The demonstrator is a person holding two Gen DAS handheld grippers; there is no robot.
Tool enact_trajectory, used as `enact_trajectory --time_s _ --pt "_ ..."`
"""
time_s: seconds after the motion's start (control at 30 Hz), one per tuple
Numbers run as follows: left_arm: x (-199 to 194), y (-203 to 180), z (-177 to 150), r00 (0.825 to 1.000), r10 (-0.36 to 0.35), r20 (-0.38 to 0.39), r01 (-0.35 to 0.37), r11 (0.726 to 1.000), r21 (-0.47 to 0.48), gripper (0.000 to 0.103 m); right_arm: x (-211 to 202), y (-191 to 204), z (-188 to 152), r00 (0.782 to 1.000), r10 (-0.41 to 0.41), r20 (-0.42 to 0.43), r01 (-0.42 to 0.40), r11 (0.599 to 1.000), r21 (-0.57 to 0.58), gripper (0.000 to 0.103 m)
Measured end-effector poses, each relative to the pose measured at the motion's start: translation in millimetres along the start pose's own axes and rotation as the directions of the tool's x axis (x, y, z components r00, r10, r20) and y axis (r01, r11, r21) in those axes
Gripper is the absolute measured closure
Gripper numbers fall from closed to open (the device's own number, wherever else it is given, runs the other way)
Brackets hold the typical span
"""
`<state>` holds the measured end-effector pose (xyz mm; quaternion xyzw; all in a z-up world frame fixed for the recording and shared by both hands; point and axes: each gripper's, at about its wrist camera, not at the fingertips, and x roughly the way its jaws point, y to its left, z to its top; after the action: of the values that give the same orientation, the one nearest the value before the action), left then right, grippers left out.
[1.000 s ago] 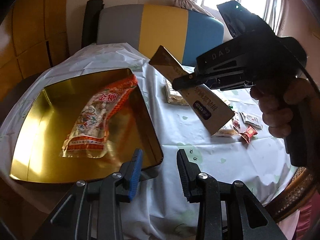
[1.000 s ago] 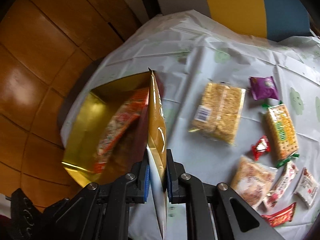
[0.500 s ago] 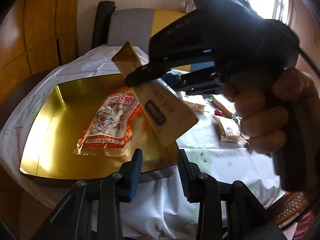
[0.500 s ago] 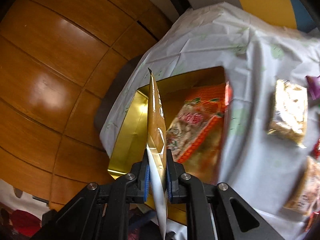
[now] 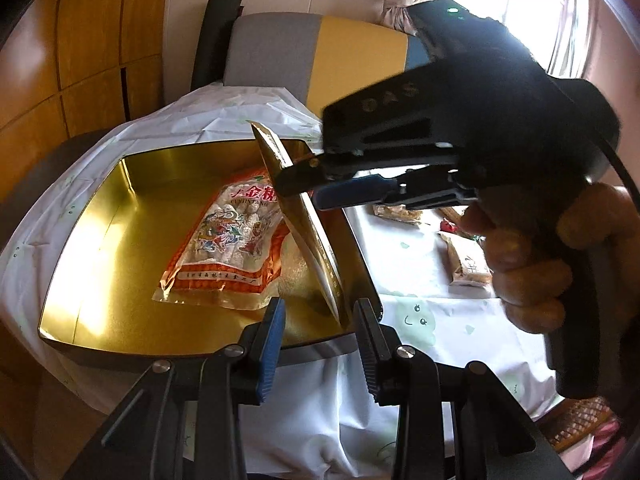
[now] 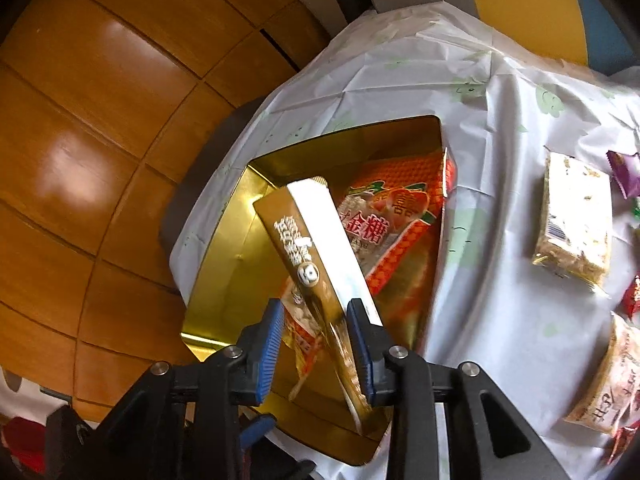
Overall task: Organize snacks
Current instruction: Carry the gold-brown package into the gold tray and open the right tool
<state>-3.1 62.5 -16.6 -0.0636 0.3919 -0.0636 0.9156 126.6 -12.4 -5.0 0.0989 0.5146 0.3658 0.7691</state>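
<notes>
Gold snack pouch (image 6: 320,264) tips between right tool (image 6: 316,344) pads, jaws just opened, grip released so it drops into gold tin (image 5: 80,280) at right wall, beside red candy bag (image 5: 232,248). Left tool (image 5: 316,332) half open, empty, at tin's near edge. Tin's left half free; other snacks remain on surface (image 5: 432,328).

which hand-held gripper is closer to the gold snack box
Right. The right hand-held gripper has just opened around the flat gold snack box over the tin; the left hand-held gripper hangs empty beside it.

pouch (image 5: 304,224) in tin (image 5: 100,248), packets (image 6: 576,216) beside
</notes>
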Motion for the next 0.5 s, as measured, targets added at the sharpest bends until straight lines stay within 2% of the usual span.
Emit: enact_trajectory --time_s 0.23,0.5 --pt "3.8 1.7 -1.3 1.000 0.005 -0.007 -0.005 1.000 -0.005 0.064 -16.9 -5.9 -16.0 0.999 -0.020 0.040 0.021 1.000 -0.016 0.070" --pt "4.4 0.8 -1.9 1.000 0.010 -0.013 -0.010 1.000 -0.004 0.064 -40.2 -19.1 -33.6 0.992 -0.101 0.069 0.103 0.994 -0.031 0.070"
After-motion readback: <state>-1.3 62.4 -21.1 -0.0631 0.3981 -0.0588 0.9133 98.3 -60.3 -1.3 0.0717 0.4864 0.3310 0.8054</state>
